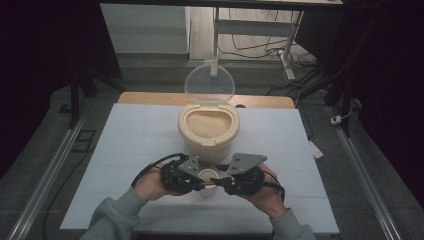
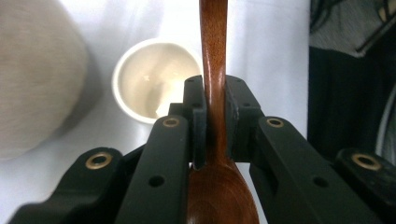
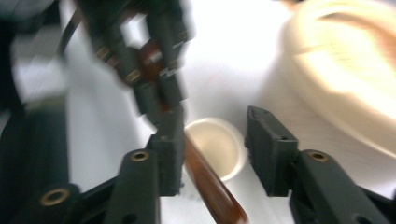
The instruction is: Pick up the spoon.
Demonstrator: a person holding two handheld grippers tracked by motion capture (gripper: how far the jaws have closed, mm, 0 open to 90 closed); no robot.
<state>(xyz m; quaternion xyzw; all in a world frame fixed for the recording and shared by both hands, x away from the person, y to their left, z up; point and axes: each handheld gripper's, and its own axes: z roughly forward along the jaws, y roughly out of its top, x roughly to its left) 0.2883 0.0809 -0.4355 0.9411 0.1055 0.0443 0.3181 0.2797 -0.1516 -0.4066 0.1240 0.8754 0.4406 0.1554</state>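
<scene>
A brown wooden spoon (image 2: 213, 37) is clamped at its neck by my left gripper (image 2: 215, 93), which is shut on it. The spoon's bowl points back toward that gripper's camera and the handle reaches forward. A small white cup (image 1: 207, 176) stands on the table between the two grippers, seemingly with nothing in it (image 2: 156, 81). My right gripper (image 3: 215, 126) is open, its jaws on either side of the cup (image 3: 219, 144). The spoon's handle (image 3: 212, 186) lies against its left jaw. In the high view the left gripper (image 1: 199, 182) and the right gripper (image 1: 223, 183) meet tip to tip over the cup.
A cream rice container (image 1: 208, 126), full of rice, stands just behind the cup with its clear lid (image 1: 209, 84) flipped up. A white sheet (image 1: 125, 145) covers the table. Dark floor, rails and cables lie beyond the table's edges.
</scene>
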